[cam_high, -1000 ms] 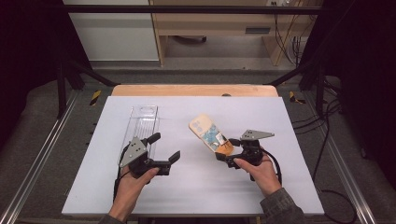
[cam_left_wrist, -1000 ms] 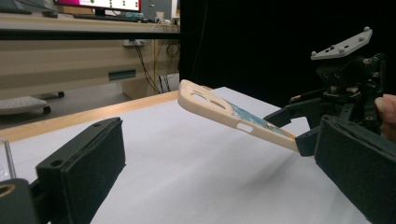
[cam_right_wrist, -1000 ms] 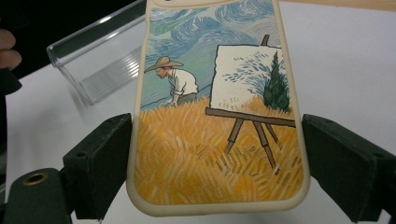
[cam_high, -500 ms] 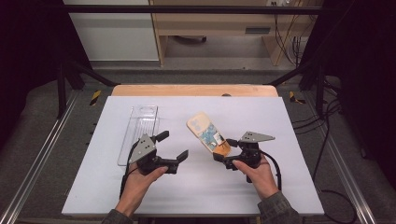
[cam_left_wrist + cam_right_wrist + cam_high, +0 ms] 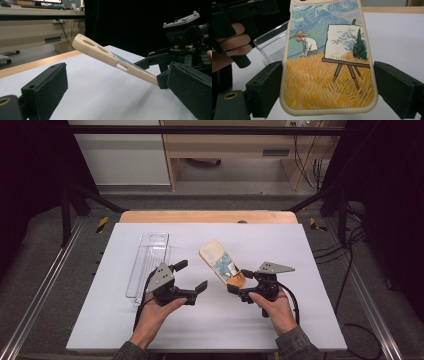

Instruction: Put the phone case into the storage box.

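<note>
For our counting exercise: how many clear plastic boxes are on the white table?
1. The clear plastic box lies on the table's left side, just beyond the left gripper; its corner also shows beside the phone case in the right gripper view.

I can read no words, brand names or numbers anywhere from here. The cream-rimmed phone case (image 5: pixel 329 57) carries only a painted scene of a man in a straw hat at an easel in a wheat field, with no lettering on it.
</note>
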The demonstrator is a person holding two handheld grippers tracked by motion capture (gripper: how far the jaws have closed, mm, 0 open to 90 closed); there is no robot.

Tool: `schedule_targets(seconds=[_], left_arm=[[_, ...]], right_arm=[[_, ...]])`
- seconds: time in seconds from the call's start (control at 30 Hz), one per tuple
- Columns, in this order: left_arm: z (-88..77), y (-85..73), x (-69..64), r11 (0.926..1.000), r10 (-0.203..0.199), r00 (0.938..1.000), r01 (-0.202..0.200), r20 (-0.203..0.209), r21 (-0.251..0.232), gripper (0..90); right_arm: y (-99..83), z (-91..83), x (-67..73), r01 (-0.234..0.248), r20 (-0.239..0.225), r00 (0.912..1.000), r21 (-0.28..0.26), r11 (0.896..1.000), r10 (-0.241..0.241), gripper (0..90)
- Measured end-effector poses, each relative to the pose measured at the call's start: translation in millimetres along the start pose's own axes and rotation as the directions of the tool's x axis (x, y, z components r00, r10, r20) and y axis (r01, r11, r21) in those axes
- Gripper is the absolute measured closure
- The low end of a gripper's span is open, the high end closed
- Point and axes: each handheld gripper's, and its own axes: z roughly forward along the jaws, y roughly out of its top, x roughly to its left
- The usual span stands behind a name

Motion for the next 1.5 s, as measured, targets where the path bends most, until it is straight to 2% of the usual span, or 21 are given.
schedule_targets(seconds=[0.47, 1.0, 1.37, 1.5], left_arm=[[7.4, -1.1, 4.4, 0.9998, -0.019, 0.9998, 0.019, 0.002, -0.007, 4.1], [14.1, -6.6, 6.5, 0.9999, -0.01, 0.9999, 0.01, 0.004, 0.012, 4.5], [14.8, -8.3, 8.0, 0.9998, -0.005, 1.0, 0.005, 0.004, 0.018, 6.8], [15.7, -8.2, 7.1, 0.9999, -0.002, 0.9999, 0.002, 0.015, 0.016, 9.4]], right_arm=[[-0.4, 0.4, 2.9, -0.016, -0.028, 0.9995, -0.015, 1.0, 0.015, 11.8], [-1.4, -0.3, 4.0, -0.006, -0.035, 0.9994, -0.012, 1.0, 0.005, 11.8], [-2.6, 0.9, 5.1, 0.0, -0.037, 0.9993, -0.005, 1.0, 0.0, 11.8], [-3.1, 1.6, 5.4, 0.003, -0.034, 0.9994, -0.001, 1.0, -0.003, 11.8]])
